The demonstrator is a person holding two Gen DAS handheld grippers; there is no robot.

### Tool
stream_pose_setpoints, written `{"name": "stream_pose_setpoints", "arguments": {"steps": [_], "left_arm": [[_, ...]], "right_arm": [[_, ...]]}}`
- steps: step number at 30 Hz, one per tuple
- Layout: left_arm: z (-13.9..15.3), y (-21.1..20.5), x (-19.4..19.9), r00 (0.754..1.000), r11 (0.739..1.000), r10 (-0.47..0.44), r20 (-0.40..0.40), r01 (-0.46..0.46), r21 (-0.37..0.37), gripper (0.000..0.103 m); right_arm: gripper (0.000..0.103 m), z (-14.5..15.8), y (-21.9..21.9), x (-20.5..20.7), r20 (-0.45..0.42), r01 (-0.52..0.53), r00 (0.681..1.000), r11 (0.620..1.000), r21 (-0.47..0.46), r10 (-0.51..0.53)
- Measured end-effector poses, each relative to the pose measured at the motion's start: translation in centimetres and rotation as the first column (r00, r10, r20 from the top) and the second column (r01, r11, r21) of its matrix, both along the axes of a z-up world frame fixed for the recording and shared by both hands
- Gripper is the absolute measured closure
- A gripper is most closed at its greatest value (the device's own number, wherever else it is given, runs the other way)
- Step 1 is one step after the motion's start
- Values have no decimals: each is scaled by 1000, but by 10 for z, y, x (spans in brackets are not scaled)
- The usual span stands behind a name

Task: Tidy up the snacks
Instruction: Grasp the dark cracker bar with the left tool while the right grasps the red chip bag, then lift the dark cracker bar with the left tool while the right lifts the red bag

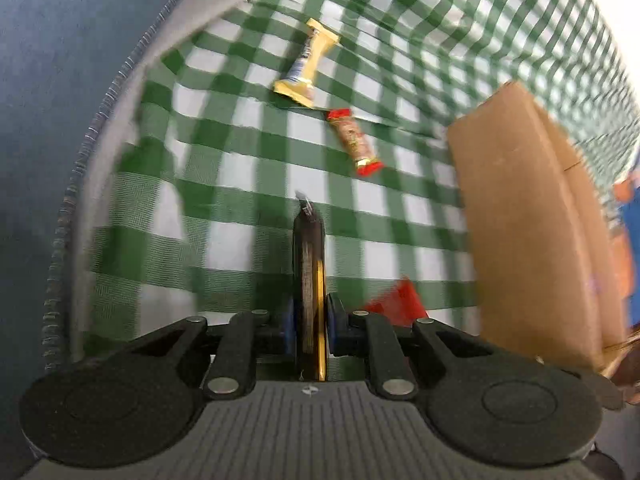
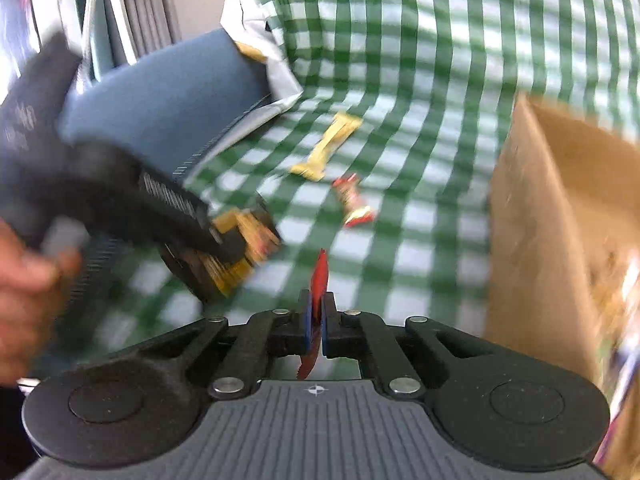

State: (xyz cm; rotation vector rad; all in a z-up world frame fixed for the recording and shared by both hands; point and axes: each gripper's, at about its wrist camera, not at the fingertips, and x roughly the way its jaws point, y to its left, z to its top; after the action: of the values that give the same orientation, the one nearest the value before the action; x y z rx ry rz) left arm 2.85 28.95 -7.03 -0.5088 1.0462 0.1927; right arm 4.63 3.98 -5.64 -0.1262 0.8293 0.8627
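Clamped edge-on in the left tool [image 1: 309, 320], at the lower middle of its frame, is a dark pack [image 1: 307, 276] with a gold edge, its sealed end sticking up past the blue pads; the jaws are closed tight against it. In the right wrist view the same tool [image 2: 236, 236] shows at middle left, blurred, with the pack [image 2: 240, 248] showing yellow and dark, and a bare hand [image 2: 28, 292] gripping the handle at the left edge.

Lower middle of the right frame, the right tool [image 2: 316, 328] is pinched shut on a thin red wrapper [image 2: 319, 280], which stands on edge between the pads and pokes out above and below them. A red corner of it [image 1: 396, 304] shows in the left view, just right of the held pack.

Beyond both tools, on the green-and-white checked surface [image 1: 240, 208], lie two loose snacks near each other: a yellow bar [image 1: 306, 63] at upper middle, with blue print too blurred to read, and a red bar [image 1: 354, 141] with a beige middle, its printing also unreadable. A brown box [image 1: 524, 220] stands at the right of both frames; in the right view its open top shows blurred contents. A blue cushion [image 2: 160, 100] with a zip edge fills the upper left.
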Motion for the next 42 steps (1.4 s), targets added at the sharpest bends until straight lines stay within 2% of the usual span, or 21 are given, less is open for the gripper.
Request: {"name": "stream_pose_setpoints", "arguments": {"steps": [1, 2, 4, 5, 6, 7, 8, 9, 10, 11, 12, 15, 20, 26, 28, 30, 32, 39, 41, 42], "left_arm": [[3, -3, -2, 1000, 999, 6, 1, -6, 54, 72], [5, -5, -4, 1000, 996, 15, 6, -15, 85, 69], [9, -7, -6, 999, 996, 29, 28, -31, 86, 68], [11, -9, -6, 999, 996, 30, 42, -33, 83, 68], [13, -13, -5, 998, 996, 26, 52, -31, 87, 65], [15, -18, -4, 998, 995, 20, 58, -26, 96, 61], [16, -24, -4, 998, 994, 13, 59, -19, 111, 58], [17, -29, -2, 998, 991, 4, 57, -11, 131, 53], [18, -32, 0, 999, 988, -1, 52, -7, 153, 49], [17, -36, 2, 999, 983, -2, 41, -5, 181, 47], [15, -38, 2, 1000, 979, -3, 29, -3, 201, 47], [8, -38, 4, 1000, 970, 5, -14, -1, 241, 47], [-2, -29, 6, 998, 974, 17, -56, -4, 228, 46], [-9, -32, 9, 996, 973, -19, -85, 38, 227, 42], [-12, -34, 11, 995, 970, -31, -99, 54, 237, 42], [-13, -36, 13, 994, 969, -37, -105, 61, 241, 42], [-15, -38, 14, 993, 968, -45, -110, 71, 242, 42], [-21, -47, 18, 986, 955, -87, -139, 122, 270, 42], [-22, -47, 18, 986, 952, -91, -142, 128, 276, 45], [-22, -48, 18, 986, 951, -92, -142, 129, 280, 51]], "right_arm": [[99, 0, 0, 0, 0, 0, 1000, 1000, 0, 0], [98, -5, -7, -3, -52, -7, 999, 1000, 22, 8], [94, -15, -15, -11, -93, -5, 996, 1000, 4, 6], [94, -23, -18, -23, -54, -3, 999, 999, -39, 0], [93, -23, -18, -23, -54, -3, 999, 999, -39, 0], [93, -24, -15, -33, 4, -23, 1000, 997, -80, 23], [86, -24, -15, -33, 4, -23, 1000, 997, -80, 23], [68, -23, -12, -37, 36, -32, 999, 995, -91, 35], [57, -22, -9, -38, 73, -39, 996, 994, -97, 47], [41, -22, -6, -41, 110, -40, 993, 993, -112, 53], [36, -22, -4, -42, 127, -38, 990, 992, -123, 53], [35, -26, 2, -41, 123, -43, 991, 990, -134, 60], [33, -32, 10, -36, 132, -37, 990, 987, -156, 58], [29, -42, 29, -44, 157, -92, 979, 974, -207, 126], [41, -44, 31, -45, 162, -99, 977, 971, -219, 136], [58, -45, 33, -49, 181, -113, 971, 966, -234, 157], [61, -42, 32, -55, 244, -103, 955, 958, -266, 170], [62, -37, 22, -50, 260, -47, 957, 957, -286, 125], [62, -37, 21, -49, 258, -40, 959, 957, -288, 118], [62, -38, 20, -49, 258, -39, 959, 956, -292, 118]]}}
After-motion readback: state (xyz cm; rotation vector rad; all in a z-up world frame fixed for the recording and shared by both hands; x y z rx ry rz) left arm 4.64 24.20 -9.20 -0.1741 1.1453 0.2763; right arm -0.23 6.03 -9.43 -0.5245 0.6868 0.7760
